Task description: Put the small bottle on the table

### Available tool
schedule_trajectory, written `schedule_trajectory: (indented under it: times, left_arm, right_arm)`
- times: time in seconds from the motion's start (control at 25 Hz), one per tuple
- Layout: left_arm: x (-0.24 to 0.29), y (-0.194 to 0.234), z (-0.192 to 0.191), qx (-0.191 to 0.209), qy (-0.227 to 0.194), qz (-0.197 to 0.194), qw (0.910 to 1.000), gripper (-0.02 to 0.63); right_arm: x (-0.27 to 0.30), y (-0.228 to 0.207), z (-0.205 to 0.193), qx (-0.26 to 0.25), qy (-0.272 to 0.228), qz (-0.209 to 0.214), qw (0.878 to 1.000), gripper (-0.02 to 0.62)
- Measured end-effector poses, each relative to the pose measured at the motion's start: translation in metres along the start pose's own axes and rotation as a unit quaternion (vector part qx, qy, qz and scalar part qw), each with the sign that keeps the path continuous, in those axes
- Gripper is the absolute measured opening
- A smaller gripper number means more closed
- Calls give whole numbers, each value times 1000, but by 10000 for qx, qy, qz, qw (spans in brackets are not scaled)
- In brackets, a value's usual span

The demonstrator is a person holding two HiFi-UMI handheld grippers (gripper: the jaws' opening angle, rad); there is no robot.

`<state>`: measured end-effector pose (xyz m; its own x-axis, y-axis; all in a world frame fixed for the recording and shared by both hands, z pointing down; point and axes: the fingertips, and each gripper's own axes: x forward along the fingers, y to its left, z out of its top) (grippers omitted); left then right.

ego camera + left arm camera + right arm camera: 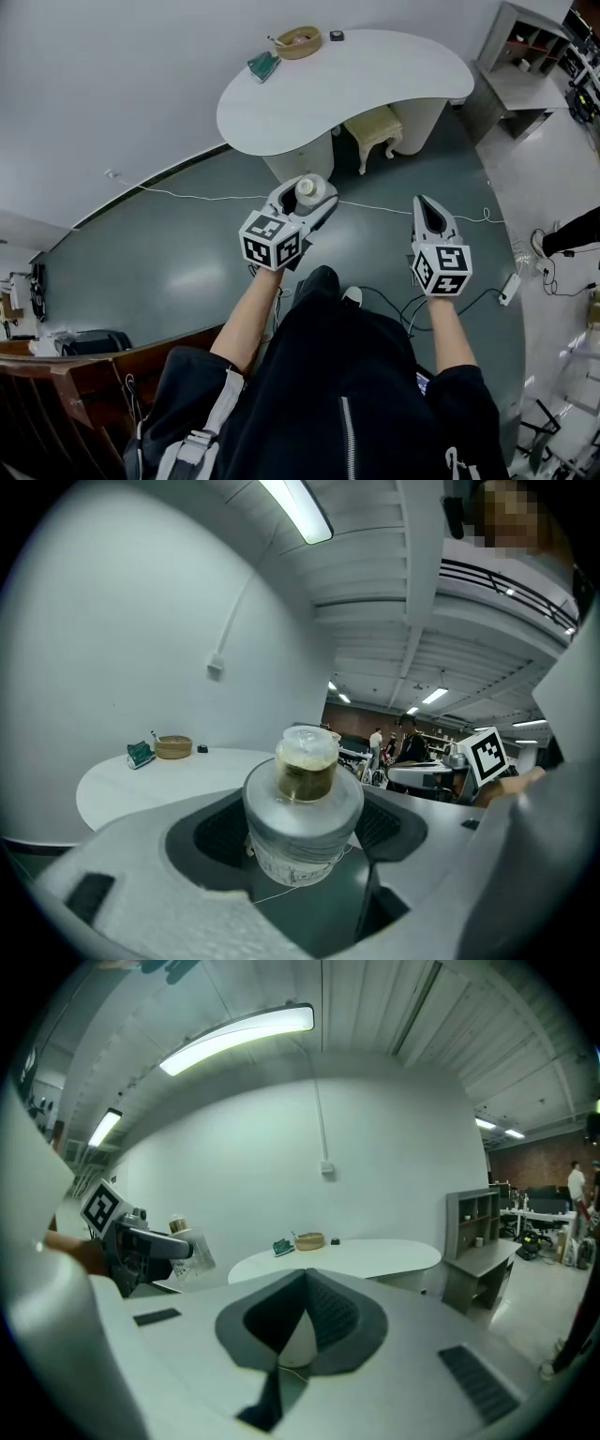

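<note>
The left gripper (pixel 307 196) is clamped on the small bottle (pixel 303 810), its jaws pressing the bottle's grey body on either side, cap upward. The bottle hangs above the floor (pixel 187 253), short of the near edge of the white table (pixel 375 80). The right gripper (pixel 427 208) has its jaws closed together with nothing between them. A woven basket (pixel 298 42) and a green packet (pixel 263 65) sit at the table's far edge

Silver-grey small bottle (pixel 302 817) with amber neck — white table (pixel 375 84), grey-green floor (pixel 169 253), black-and-white squares on each marker cube (pixel 272 241).
</note>
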<state>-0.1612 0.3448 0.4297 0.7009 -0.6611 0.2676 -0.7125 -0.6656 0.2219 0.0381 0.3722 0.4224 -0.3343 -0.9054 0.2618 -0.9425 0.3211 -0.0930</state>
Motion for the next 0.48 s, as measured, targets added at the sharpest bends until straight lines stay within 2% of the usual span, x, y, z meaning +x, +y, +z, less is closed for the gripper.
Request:
schedule_trajectory:
  times: [0.16, 0.48]
  left_arm:
    - [10, 1, -2, -10, 36, -17, 10000, 337]
    - [57, 29, 10, -31, 41, -143, 9999, 337]
  right_arm:
    - [6, -7, -2, 12, 25, 12, 10000, 3]
    - [50, -31, 0, -41, 161, -62, 9998, 3]
